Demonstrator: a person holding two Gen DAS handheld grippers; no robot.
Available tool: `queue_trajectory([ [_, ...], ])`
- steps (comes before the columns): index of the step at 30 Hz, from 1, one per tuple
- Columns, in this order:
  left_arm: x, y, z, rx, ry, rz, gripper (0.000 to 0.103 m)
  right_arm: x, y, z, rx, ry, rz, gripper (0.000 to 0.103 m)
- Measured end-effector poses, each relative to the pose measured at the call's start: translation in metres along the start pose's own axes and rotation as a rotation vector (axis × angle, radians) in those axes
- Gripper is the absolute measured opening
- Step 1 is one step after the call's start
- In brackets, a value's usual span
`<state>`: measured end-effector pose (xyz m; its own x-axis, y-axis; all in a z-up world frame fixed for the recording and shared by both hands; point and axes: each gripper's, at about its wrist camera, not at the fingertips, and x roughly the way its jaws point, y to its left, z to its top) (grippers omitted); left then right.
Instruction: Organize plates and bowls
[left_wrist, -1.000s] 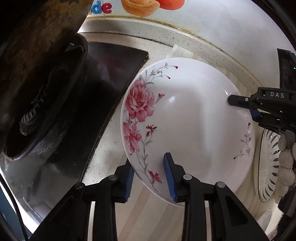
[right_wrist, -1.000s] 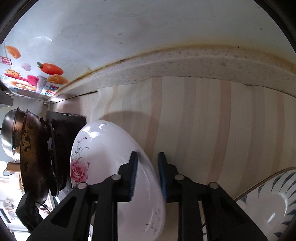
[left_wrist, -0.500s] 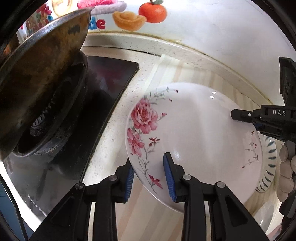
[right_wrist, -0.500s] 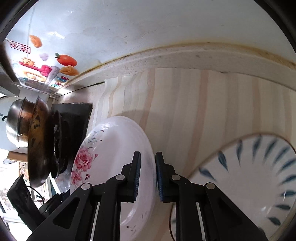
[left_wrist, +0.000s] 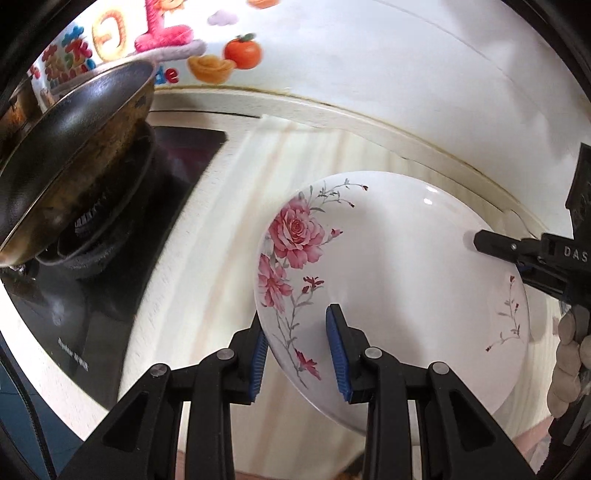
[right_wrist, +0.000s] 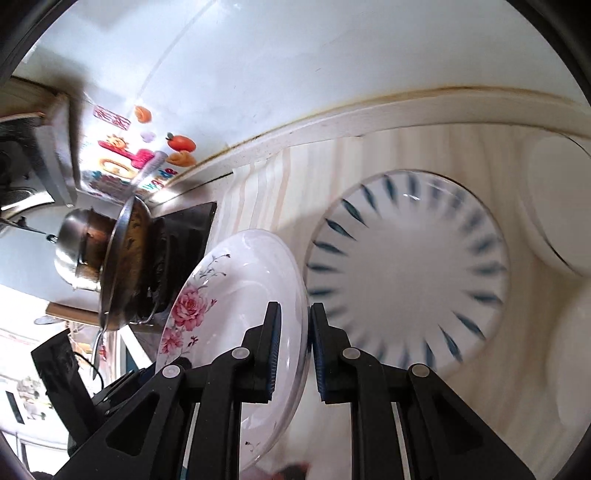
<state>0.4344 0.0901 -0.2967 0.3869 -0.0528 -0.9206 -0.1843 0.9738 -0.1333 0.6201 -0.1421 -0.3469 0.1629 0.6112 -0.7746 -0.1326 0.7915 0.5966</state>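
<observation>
While lifted clear of the striped counter (left_wrist: 229, 206), held on edge at centre frame in the left wrist view: a rose-patterned plate (left_wrist: 399, 280), white with pink blooms along its left side. Gripped at two opposite edges. At lower centre, the left gripper (left_wrist: 295, 354), blue pads either side of the plate's near rim, one finger below and one above the surface, apparently pinching it. At right of frame, the right gripper (left_wrist: 491, 245), black and marked "DAS", reaching onto the plate's far edge, with gloved fingers (left_wrist: 567, 354) of a hand behind it.

In the right wrist view, the same plate (right_wrist: 236, 295) seen nearly edge-on at lower centre, its rim caught between the right gripper (right_wrist: 295, 354) pads, which are pressed close on it. Just right of it, lying flat on the counter (right_wrist: 258, 184), a blue-streaked plate (right_wrist: 406, 277), blurred. Further right, two pale round dishes (right_wrist: 557, 206), indistinct.

At upper left in the left wrist view, a worn wok (left_wrist: 74, 155) tilted on a black stove (left_wrist: 110, 295); fruit stickers (left_wrist: 221, 59) on the white wall behind.
</observation>
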Motion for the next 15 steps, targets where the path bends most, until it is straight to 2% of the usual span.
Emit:
queue_trajectory([
  [8,-0.021,-0.065,-0.038,0.118,0.012,-0.051,0.028,-0.074,-0.054,-0.067,0.055,-0.058,-0.029,0.018],
  [15,-0.021,-0.113,-0.062,0.209,0.035,-0.077,0.028,-0.113,-0.105,-0.122,0.105,-0.066,-0.072,0.018],
])
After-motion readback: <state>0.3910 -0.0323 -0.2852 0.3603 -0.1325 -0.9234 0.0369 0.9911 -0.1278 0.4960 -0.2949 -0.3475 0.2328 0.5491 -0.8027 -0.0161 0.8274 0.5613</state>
